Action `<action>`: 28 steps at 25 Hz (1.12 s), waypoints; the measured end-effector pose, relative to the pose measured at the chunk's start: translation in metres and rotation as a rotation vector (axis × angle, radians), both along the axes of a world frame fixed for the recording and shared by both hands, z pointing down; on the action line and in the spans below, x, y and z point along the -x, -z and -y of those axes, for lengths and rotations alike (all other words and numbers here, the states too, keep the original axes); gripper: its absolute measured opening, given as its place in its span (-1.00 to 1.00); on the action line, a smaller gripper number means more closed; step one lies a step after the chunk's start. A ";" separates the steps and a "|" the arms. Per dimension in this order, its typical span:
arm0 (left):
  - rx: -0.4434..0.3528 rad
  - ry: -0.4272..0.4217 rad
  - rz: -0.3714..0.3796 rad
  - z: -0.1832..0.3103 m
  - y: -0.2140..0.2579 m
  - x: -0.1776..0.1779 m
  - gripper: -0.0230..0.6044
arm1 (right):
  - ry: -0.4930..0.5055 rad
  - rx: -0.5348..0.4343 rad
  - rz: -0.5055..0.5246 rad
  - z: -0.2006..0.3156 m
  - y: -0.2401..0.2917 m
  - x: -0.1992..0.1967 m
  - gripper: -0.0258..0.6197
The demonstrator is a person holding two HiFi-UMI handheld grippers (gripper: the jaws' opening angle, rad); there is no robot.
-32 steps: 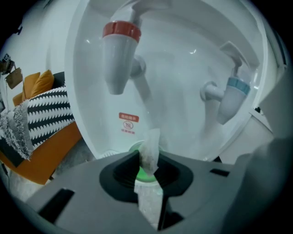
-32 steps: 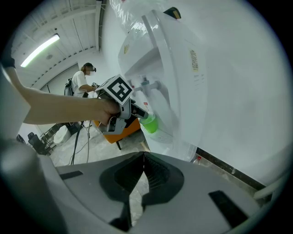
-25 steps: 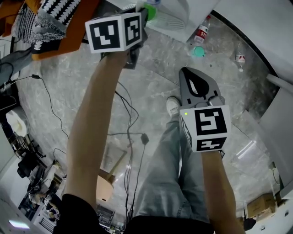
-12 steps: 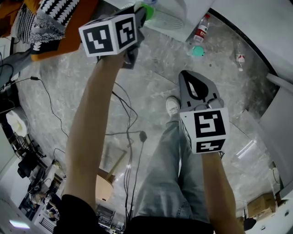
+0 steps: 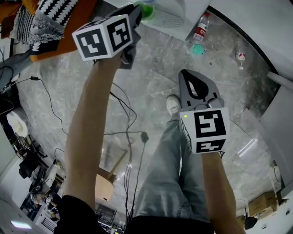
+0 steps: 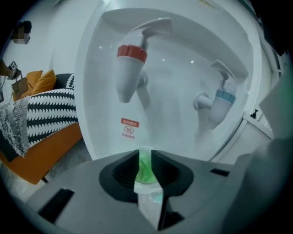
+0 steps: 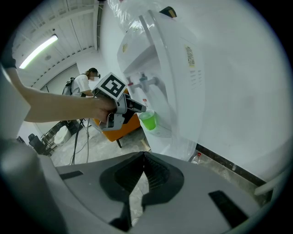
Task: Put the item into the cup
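Cup at the dispenser, left side.
Left gripper (image 6: 147, 180) jaws narrow, clamped on the green cup (image 7: 148, 120), below the taps (image 6: 130, 73) in the dispenser (image 6: 183, 137) recess; right gripper (image 7: 142, 160) jaws together, empty, over open floor (image 5: 151, 68).

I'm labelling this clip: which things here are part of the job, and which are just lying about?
In the job: green cup, held in the left tongs; water dispenser with its red tap, ahead of the cup.
Lying about: plastic bottle, floor cables, striped cushion; right tongs shut, idle.
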State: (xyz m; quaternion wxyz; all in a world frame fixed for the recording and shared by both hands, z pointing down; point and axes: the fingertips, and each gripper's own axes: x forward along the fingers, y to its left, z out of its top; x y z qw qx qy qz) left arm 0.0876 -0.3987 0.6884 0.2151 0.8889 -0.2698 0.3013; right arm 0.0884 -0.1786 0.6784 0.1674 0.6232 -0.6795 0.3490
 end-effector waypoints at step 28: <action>-0.016 -0.090 -0.060 -0.114 0.050 0.040 -0.82 | 0.044 -0.096 -0.061 0.016 0.045 0.012 -0.89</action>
